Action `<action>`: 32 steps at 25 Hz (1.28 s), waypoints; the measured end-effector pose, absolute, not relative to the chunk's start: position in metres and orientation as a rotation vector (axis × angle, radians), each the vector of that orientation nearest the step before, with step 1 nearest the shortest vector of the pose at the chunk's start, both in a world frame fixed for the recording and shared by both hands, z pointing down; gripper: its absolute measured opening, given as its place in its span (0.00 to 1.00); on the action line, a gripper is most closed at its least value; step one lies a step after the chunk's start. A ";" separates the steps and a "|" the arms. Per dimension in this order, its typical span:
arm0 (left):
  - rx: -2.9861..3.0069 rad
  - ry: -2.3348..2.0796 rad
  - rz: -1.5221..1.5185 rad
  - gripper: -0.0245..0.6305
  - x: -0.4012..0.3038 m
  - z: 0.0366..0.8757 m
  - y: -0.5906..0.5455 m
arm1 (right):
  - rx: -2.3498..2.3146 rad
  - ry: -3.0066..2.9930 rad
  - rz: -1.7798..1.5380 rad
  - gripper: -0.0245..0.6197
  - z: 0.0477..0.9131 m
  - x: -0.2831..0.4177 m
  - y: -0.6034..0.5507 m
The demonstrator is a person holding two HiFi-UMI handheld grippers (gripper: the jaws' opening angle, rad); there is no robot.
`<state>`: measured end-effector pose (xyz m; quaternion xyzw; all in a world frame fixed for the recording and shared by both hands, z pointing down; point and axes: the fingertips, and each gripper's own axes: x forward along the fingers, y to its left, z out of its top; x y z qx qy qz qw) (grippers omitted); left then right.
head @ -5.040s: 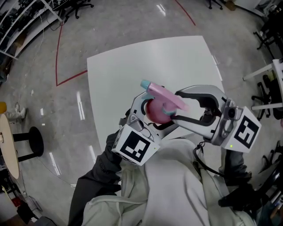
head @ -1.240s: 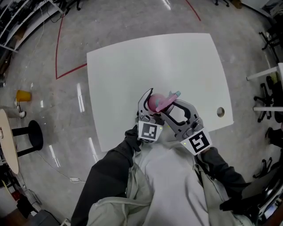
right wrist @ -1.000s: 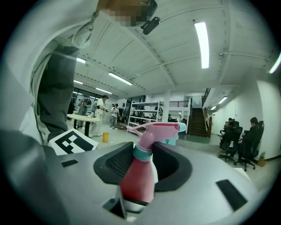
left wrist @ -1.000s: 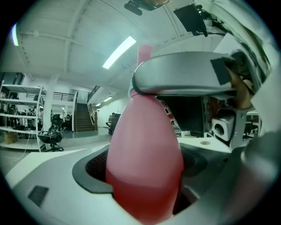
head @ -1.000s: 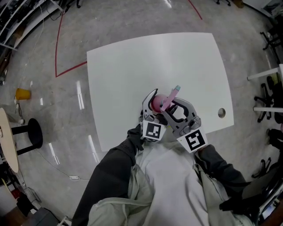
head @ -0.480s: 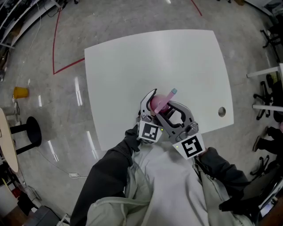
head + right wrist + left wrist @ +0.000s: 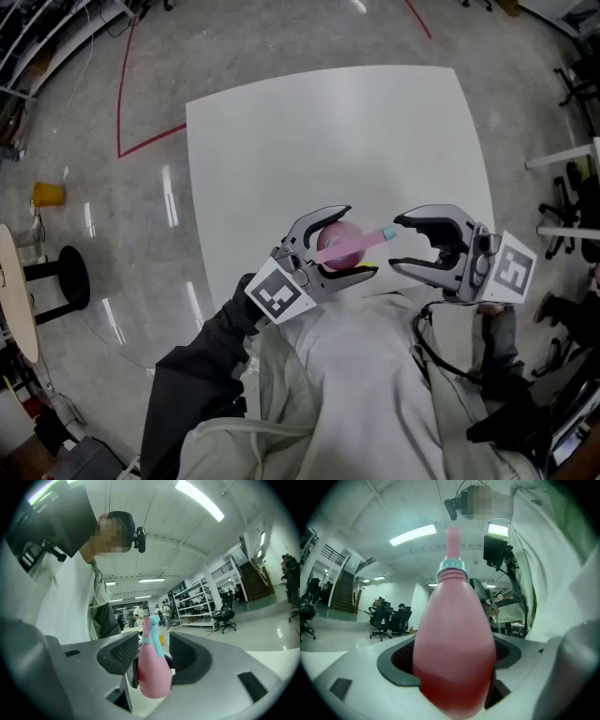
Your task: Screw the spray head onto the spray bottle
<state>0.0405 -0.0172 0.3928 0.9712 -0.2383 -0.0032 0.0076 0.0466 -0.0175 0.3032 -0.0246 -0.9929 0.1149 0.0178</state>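
Spray bottle (image 7: 336,246), pink and lying level in the air, sits just over the counter's near edge, close to the person's chest. Round it, from the biggest thing down: the grey polished floor (image 7: 234,47) spreads on every side, crossed by a red line (image 7: 122,103). On it stands the white counter (image 7: 309,141). Below its near edge the person's pale top (image 7: 366,375) fills the lower middle of the head view, with a dark sleeve (image 7: 197,384) leading up to the left gripper (image 7: 359,242).

The left gripper's fingers (image 7: 393,663) are closed on the bottle's fat body, one pad pressing each side, so the neck points away toward the right gripper (image 7: 401,246). That one hangs just beside it, level and facing it. Its fingers (image 7: 187,660) stand apart and have just been opening. Their pads press on nothing, and the bottle's far end lies at their mouth.

The spray head (image 7: 361,241) sits on the bottle's neck, a teal collar (image 7: 452,566) ringing the join. Whether it is screwed fully home cannot be told. Its teal nozzle tip (image 7: 386,234) is the end nearest the right gripper.
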 end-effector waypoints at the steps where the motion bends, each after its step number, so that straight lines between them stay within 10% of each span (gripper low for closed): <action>1: 3.053 -0.690 -0.012 0.70 0.043 0.385 -0.012 | -0.158 -3.072 0.343 0.35 0.300 0.044 -0.014; 10: 3.065 -0.416 -0.016 0.70 0.070 0.365 0.017 | -0.488 -3.054 0.183 0.40 0.282 0.007 0.023; 13: 3.034 -0.415 0.007 0.70 0.070 0.370 0.016 | -0.464 -3.055 0.132 0.22 0.282 0.001 0.026; 21: 3.003 -0.907 0.628 0.70 0.049 0.422 -0.021 | -0.167 -2.740 -0.085 0.22 0.322 0.006 0.015; 32: 2.813 -1.325 0.540 0.70 0.027 0.425 -0.050 | 0.513 -2.770 0.172 0.22 0.320 -0.011 -0.018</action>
